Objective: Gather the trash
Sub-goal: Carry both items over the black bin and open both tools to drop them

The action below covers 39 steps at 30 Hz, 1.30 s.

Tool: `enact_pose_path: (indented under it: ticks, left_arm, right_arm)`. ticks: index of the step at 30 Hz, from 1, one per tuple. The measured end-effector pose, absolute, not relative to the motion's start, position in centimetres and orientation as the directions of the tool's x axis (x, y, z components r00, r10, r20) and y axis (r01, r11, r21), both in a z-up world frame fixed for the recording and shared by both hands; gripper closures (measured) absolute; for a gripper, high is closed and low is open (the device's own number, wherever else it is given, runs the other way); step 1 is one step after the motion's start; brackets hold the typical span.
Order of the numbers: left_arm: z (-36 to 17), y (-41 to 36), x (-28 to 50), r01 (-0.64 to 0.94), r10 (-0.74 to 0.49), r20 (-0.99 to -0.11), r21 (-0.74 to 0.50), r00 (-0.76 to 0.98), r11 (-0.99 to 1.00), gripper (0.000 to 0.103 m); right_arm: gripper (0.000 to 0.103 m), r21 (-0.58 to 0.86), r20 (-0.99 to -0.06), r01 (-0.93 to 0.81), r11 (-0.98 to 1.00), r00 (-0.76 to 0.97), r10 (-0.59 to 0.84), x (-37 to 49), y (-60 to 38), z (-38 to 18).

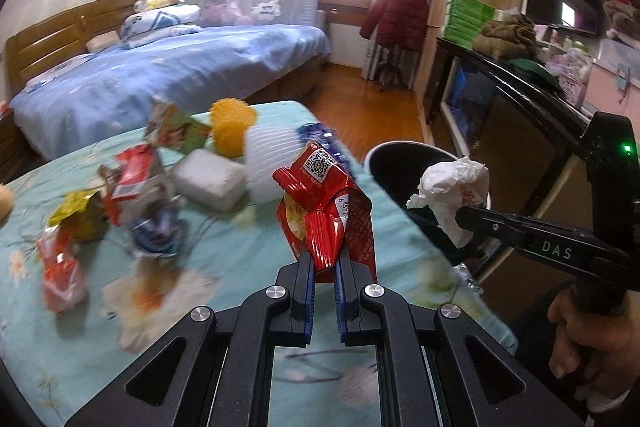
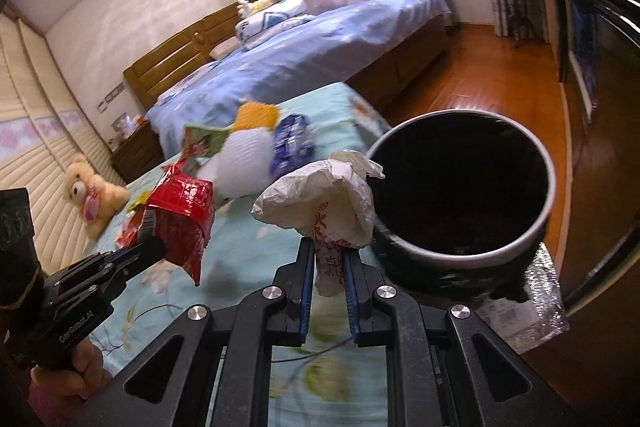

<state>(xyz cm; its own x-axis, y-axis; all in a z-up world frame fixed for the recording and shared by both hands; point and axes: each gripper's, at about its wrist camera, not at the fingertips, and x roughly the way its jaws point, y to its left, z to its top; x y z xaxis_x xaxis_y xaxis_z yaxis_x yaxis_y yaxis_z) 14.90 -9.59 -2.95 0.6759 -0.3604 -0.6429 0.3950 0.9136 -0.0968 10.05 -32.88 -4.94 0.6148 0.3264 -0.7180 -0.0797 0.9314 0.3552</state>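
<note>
The left gripper (image 1: pixel 325 263) pinched a red wrapper (image 1: pixel 326 203), the right gripper (image 2: pixel 329 259) a crumpled paper (image 2: pixel 320 199) — both likely light, limp, best nipped at a fold.

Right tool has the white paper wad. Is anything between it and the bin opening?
Nothing visible. The white paper wad in the right tool hangs beside the black bin, whose open mouth is uncovered. The left tool holds its red wrapper off to the side.
</note>
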Motion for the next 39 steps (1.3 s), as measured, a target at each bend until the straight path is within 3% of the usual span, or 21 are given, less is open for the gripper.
enact_pose_path:
  ticks: [39]
  left_arm:
    - [-6.0,-22.8,25.5,0.492,-0.411,-0.701,-0.097,0.583,0.865,0.095]
  right_arm:
    - [0.087,0.349,-0.796,0.064,0.935,0.547,0.260,16.1,-41.7,-7.7]
